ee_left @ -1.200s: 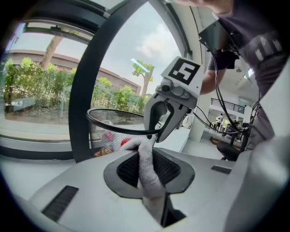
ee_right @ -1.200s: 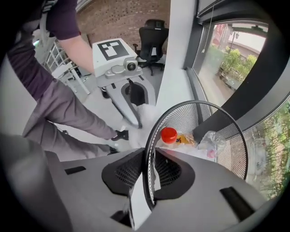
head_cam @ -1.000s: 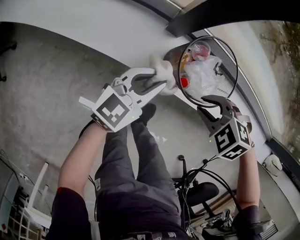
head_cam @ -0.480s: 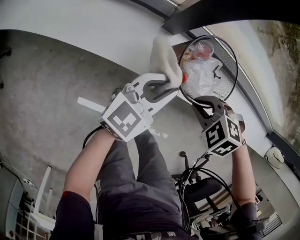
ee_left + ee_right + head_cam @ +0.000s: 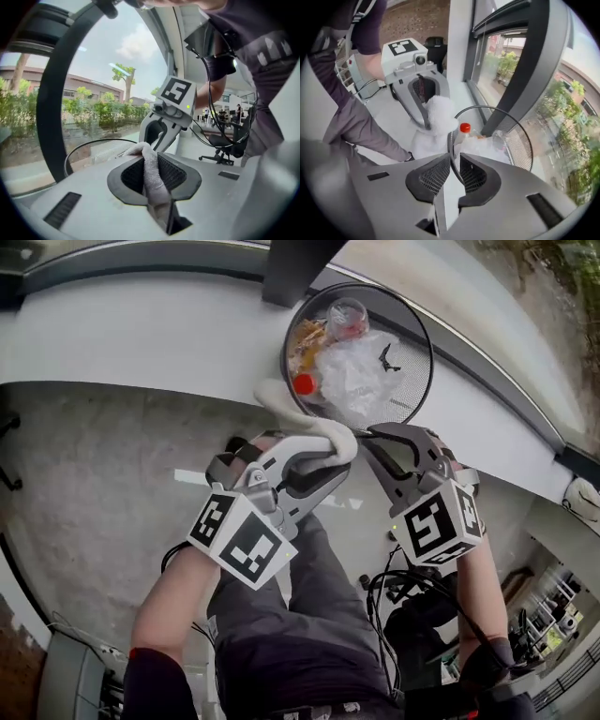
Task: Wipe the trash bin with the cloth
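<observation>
A scene is viewed from above, looking down past a person's arms and legs to a grey floor. A round black wire-mesh trash bin (image 5: 410, 395) is set at the top of the view, against a white ledge beneath a window. The bin is filled with a crumpled clear plastic bag (image 5: 354, 381), a red-capped bottle (image 5: 303, 383) and a clear plastic cup (image 5: 348, 317).

The left gripper (image 5: 347, 452) is held just below the bin's left side. Its jaws are closed narrowly on one end of a white cloth (image 5: 298, 416), which is pinched between the ribbed pads. The rest of the cloth is stretched up and to the left from the jaw tips and is laid against the outside of the bin's near wall, beside the red cap.

The right gripper (image 5: 367, 435) is held close beside the left one, at the bin's near edge. Its jaws are drawn narrow, and the bin's thin wire rim is clamped between the pads.

A black office chair (image 5: 412, 624) and trailing cables are seen behind the person's legs.
</observation>
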`<state>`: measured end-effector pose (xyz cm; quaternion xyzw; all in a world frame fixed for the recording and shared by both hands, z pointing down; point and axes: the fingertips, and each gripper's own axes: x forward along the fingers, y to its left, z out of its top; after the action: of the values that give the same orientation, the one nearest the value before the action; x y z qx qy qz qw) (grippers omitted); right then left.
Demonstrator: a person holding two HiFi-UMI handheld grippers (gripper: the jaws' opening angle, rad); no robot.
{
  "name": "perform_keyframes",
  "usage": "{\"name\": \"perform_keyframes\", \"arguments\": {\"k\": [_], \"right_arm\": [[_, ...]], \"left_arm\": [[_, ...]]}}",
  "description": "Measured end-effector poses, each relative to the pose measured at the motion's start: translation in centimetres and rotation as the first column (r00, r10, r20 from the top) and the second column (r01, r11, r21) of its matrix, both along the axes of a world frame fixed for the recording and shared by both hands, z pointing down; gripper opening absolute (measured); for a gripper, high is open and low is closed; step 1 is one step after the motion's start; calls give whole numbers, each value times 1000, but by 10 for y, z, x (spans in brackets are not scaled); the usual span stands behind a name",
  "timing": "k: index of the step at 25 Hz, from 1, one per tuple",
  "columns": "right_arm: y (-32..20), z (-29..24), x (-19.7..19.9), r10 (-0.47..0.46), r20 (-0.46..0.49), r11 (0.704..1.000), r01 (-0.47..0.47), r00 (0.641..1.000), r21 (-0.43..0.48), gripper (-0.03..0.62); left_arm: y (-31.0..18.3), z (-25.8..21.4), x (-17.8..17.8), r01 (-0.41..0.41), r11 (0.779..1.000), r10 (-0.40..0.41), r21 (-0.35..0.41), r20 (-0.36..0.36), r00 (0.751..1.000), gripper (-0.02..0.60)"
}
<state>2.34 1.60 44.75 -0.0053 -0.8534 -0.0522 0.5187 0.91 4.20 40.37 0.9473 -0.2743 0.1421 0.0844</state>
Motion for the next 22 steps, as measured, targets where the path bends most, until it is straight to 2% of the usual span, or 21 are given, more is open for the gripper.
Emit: {"name": "perform_keyframes", "arguments": {"k": [3, 5, 8, 11, 14, 18, 22], "right_arm": [[-18, -25, 35, 172, 101, 984, -175, 980, 28, 43], [-26, -23, 68, 286, 90, 957, -290, 954, 25, 43], [-23, -12, 105, 356, 45, 934, -357, 933, 29, 43], [-16, -4, 122, 412, 69, 911, -412, 908, -22, 43], [-9, 2, 133, 468, 104, 884, -466, 877, -45, 43], [0, 2, 160, 509, 128, 861, -504, 851, -68, 43], [8, 7, 180, 551, 134, 834, -544, 824, -90, 43]], "left_arm": [[1, -7, 22, -94, 996, 93, 7, 78, 993, 58], [-2, -10, 37, -144, 990, 143, 0, 119, 983, 58], [-12, -13, 63, -201, 979, 202, -25, 147, 968, 58], [-29, -18, 91, -223, 974, 227, -41, 136, 964, 58], [-50, -23, 113, -257, 966, 257, -19, 138, 956, 58], [-95, -21, 134, -257, 966, 242, 40, 215, 946, 58], [-157, -12, 125, -197, 978, 169, 73, 277, 946, 58]]}}
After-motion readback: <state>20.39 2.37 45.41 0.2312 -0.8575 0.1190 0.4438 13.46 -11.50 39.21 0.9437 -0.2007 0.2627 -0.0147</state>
